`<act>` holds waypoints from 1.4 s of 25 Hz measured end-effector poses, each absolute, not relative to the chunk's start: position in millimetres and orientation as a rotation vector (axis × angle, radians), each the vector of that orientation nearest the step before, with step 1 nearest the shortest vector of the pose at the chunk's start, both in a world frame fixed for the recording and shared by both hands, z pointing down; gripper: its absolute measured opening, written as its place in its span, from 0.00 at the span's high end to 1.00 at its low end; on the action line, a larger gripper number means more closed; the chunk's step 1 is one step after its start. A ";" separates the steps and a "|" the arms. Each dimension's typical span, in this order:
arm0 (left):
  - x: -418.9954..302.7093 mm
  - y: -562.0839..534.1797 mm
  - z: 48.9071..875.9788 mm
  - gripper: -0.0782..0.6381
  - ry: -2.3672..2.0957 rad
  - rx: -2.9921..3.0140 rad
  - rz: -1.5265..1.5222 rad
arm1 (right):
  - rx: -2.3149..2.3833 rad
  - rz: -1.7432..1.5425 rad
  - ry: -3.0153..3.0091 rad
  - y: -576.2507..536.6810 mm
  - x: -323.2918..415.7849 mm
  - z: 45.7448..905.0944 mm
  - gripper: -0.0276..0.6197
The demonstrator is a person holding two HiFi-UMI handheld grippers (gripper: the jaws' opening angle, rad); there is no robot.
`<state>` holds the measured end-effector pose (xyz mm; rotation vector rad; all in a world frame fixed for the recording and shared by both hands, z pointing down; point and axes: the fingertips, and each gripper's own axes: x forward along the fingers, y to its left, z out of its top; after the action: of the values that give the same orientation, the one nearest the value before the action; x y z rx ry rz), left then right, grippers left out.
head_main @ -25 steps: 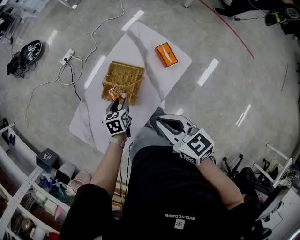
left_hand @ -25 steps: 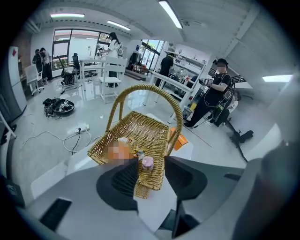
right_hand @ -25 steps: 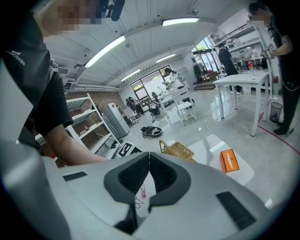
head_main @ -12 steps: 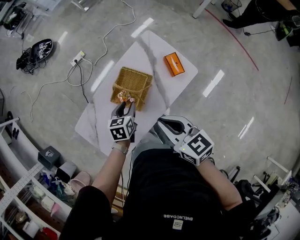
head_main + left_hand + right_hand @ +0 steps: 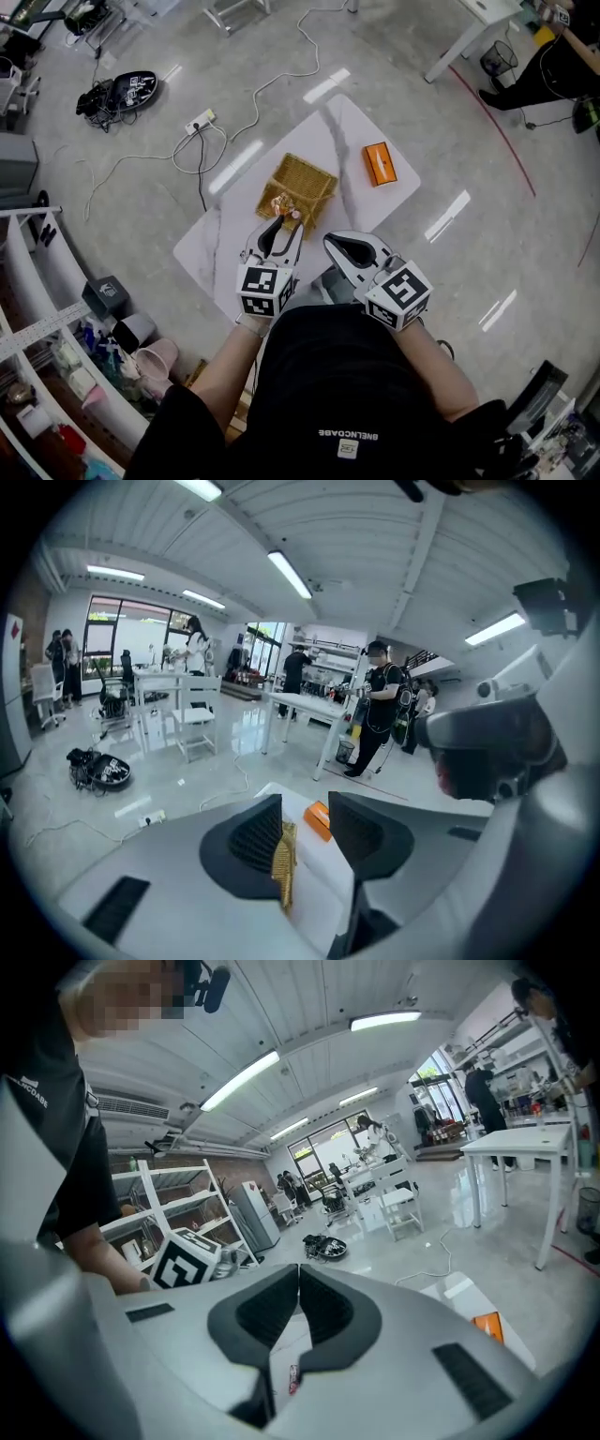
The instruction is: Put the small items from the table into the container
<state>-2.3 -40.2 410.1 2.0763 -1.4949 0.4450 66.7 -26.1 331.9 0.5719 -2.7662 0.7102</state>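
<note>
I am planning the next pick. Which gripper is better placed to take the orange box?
Probably the right gripper: the orange box lies on its side of the table, while the left gripper hangs open and empty at the basket. The right jaws are shut and must open first.

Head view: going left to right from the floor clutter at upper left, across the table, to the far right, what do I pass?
black bag → power strip → wicker basket → orange box → wire bin
</note>
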 end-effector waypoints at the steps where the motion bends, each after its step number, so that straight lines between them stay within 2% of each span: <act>1: -1.5 -36.6 399.3 0.67 -1.505 2.099 0.438 | 0.557 0.709 -2.776 -25.4 62.8 328.1 0.94; 13: -14.5 -6.9 292.5 0.67 -1.628 2.206 0.260 | 0.398 0.607 -2.893 -16.8 37.3 269.2 0.94; 17: -33.3 1.9 262.0 0.71 -1.720 2.213 0.180 | 0.336 0.536 -2.917 -11.8 22.5 253.9 0.94; 25: -74.8 19.5 229.0 0.79 -1.894 2.115 0.050 | 0.237 0.449 -2.974 -3.9 -0.2 227.0 0.94; 35: -87.3 28.4 219.1 0.80 -1.956 2.060 0.006 | 0.198 0.405 -2.996 5.0 -4.8 217.5 0.94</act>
<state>-87.3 28.4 219.1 2.0597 -1.9560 0.0062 -4.8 5.0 217.5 0.1982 -2.9960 0.4048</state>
